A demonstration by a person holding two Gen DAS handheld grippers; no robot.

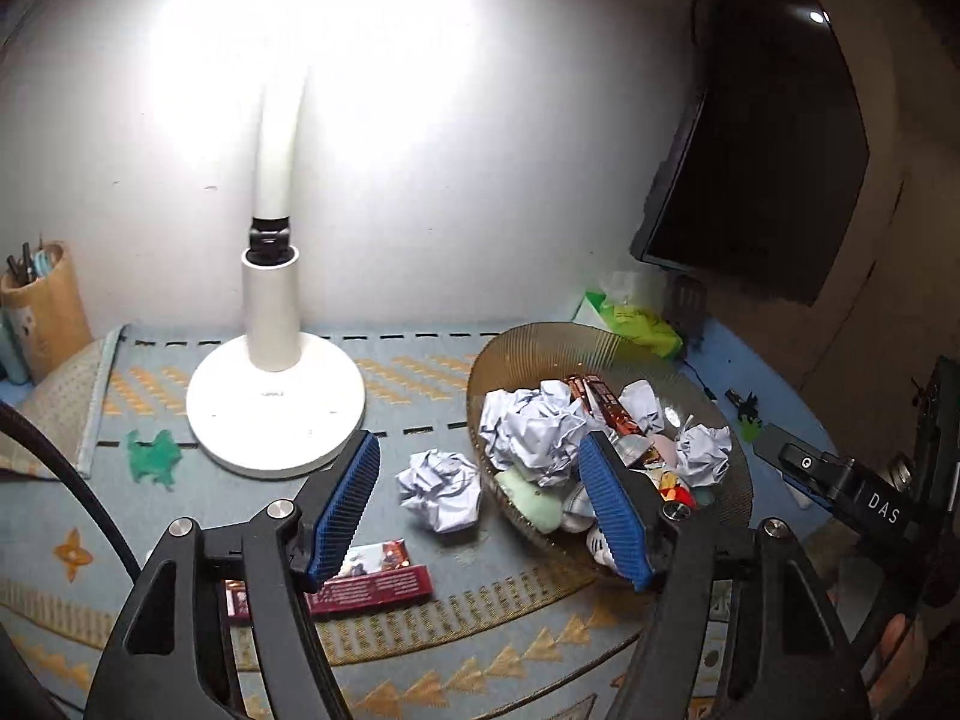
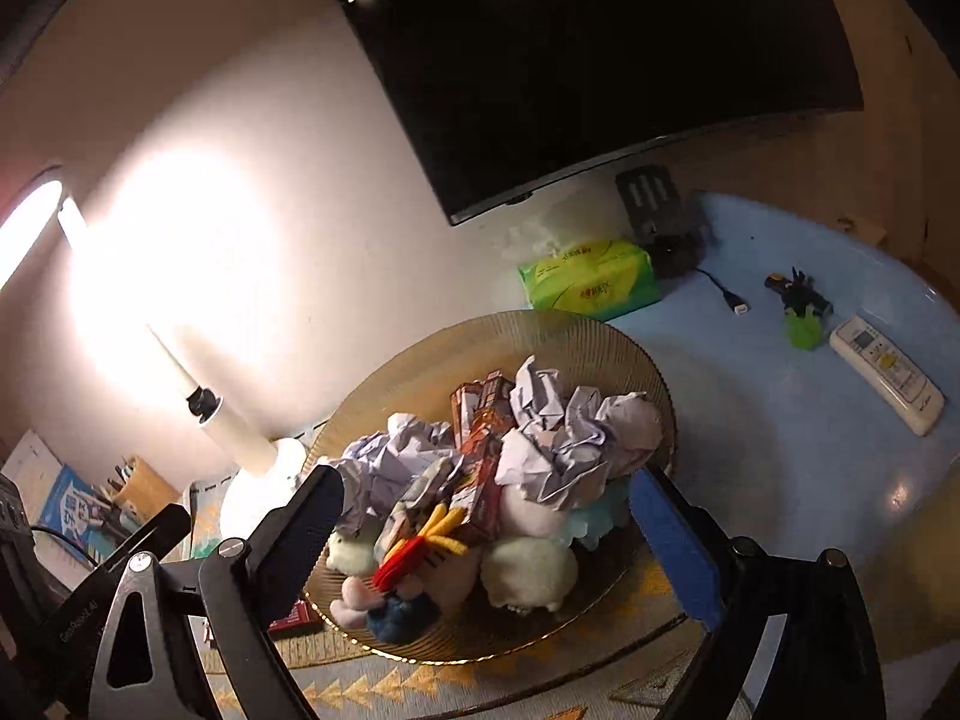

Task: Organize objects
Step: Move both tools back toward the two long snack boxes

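A: Where do your things stand?

B: Most sit heaped in the amber glass bowl [image 2: 606,336]: crumpled paper balls [image 2: 558,438], a brown carton [image 2: 480,414] and small plush toys [image 2: 522,570]. One loose paper ball [image 1: 441,489] lies on the patterned mat [image 1: 420,384], just beside the bowl's rim at its 9 o'clock. A dark red box [image 1: 375,585] lies flat on the mat at 7 o'clock from that ball, partly hidden behind your left finger.

A: And your grippers?

B: Your left gripper [image 1: 483,504] has its jaws apart with nothing clamped; the loose ball shows in the gap between the blue pads [image 1: 348,504], apart from both. Your right gripper [image 2: 504,531] stands wide, its fingers to either side of the bowl's near heap, pressing on nothing.

A: What lies around the bowl?

B: The white lamp [image 1: 273,396] stands at the bowl's 9 o'clock, past the loose ball, lit against the wall. A green scrap [image 1: 153,456] lies at the lamp base's 8 o'clock. A pen cup [image 1: 42,300] stands farther left by the wall. At the bowl's 1 o'clock lies a green tissue pack [image 2: 591,279], under the dark screen [image 2: 600,60]. At 3 o'clock on the blue tabletop [image 2: 780,450] lies a white remote [image 2: 885,372], with a small green toy [image 2: 801,312] near it.
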